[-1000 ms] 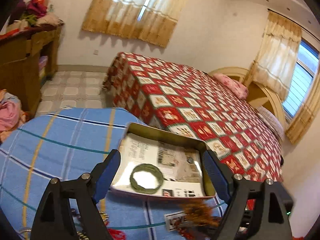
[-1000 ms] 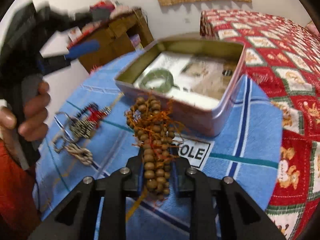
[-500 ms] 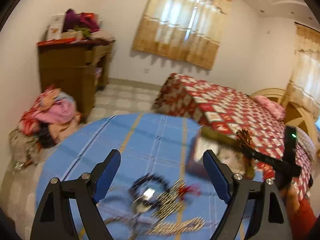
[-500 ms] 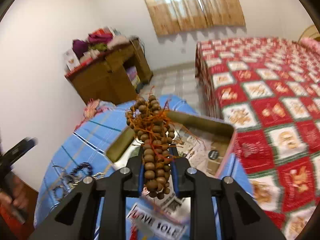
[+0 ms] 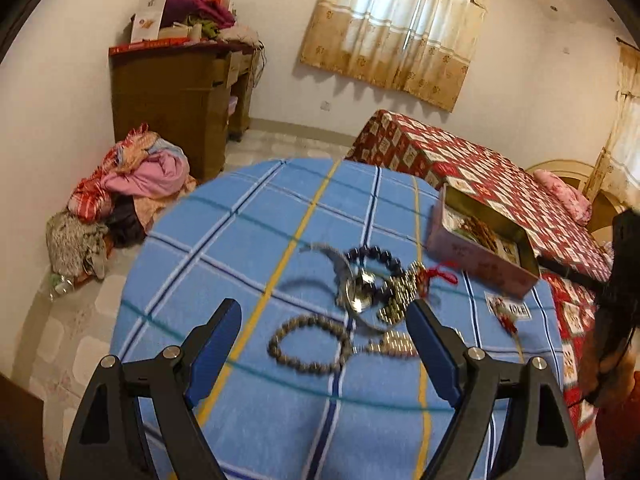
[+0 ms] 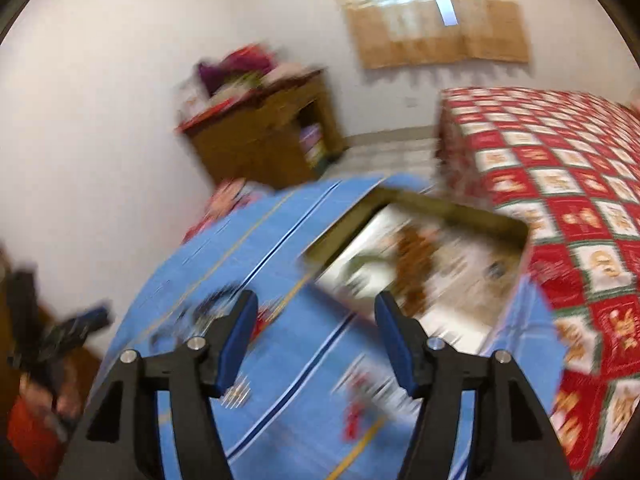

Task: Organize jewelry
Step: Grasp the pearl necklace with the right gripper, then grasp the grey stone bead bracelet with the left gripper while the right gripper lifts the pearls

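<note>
A pink tin box sits at the right of the blue checked table. The brown wooden bead strand lies inside it, blurred in the right wrist view as bead strand in the box. My right gripper hovers over the table just short of the box; its jaws are opening and nothing is between them. My left gripper stands open above a grey bead bracelet. Beyond it lie a dark bead bracelet, a watch and a gold chain with red tassel.
A bed with a red patterned cover stands right behind the table. A wooden cabinet piled with clothes is at the far left, with a heap of clothes on the floor beside it. A label lies near the box.
My right gripper carried the wooden bead strand over the box, let it go, and the strand now lies in the box. My left gripper swung away from the box to the loose jewelry.
</note>
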A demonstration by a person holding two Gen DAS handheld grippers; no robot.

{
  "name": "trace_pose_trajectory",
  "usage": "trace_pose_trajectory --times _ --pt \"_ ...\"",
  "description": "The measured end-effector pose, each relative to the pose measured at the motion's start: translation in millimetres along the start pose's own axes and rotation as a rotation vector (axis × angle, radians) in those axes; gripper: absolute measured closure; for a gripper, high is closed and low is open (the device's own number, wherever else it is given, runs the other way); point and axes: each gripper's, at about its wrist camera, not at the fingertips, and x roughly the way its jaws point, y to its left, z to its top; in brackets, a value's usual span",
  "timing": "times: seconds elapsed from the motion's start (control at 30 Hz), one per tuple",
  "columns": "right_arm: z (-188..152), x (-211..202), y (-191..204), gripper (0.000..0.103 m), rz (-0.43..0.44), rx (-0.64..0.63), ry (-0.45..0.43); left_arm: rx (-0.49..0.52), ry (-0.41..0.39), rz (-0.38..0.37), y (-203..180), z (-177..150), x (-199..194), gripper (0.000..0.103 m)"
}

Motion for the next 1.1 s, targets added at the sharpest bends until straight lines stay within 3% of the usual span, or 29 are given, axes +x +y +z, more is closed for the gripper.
trace_pose_trajectory --times 0.07,0.13,0.23,0.43,0.47,0.53,0.57,0.63,0.7,0.8,1.1 --pt "-17.8 22.6 29.6 0.039 0.042 -0.101 0.100 -0.003 0.010 -0.013 -0.2 -8.8 -4.5 0.019" --pt "-28.8 41.4 57.5 0.039 0.010 -0.224 0.161 0.005 0.020 -0.007 1.6 -16.1 -10.4 0.019" --pt "-30.2 64.7 88.8 0.039 0.008 -0.371 0.200 0.006 0.031 0.002 5.8 -22.7 -19.9 0.019" --pt "-30.5 117.8 89.3 0.039 0.028 -0.411 0.320 -0.015 0.033 0.029 19.7 -38.6 -39.7 0.019" --pt "-32.5 118.0 89.2 0.040 0.027 -0.418 0.302 -0.021 0.031 0.029 21.4 -39.4 -41.5 0.019" --pt "-35.7 115.0 91.4 0.045 0.025 -0.439 0.299 -0.029 0.028 0.032 23.4 -39.4 -43.1 0.019" --pt "-37.1 112.3 92.2 0.060 0.021 -0.445 0.302 -0.032 0.027 0.030 23.6 -38.8 -42.8 0.019" --pt "-39.1 106.8 92.8 0.078 0.026 -0.434 0.316 -0.043 0.024 0.015 24.2 -37.7 -41.7 0.019" --pt "-44.2 99.8 92.0 0.086 0.011 -0.423 0.320 -0.046 0.024 0.002 22.4 -36.7 -39.4 0.019" --pt "-51.0 86.4 88.8 0.087 0.010 -0.377 0.315 -0.034 0.028 -0.006 19.0 -38.7 -37.0 0.019" --pt "-55.3 21.6 68.7 0.088 0.172 -0.016 0.176 0.023 0.047 -0.047 2.8 -34.8 -26.6 0.019"
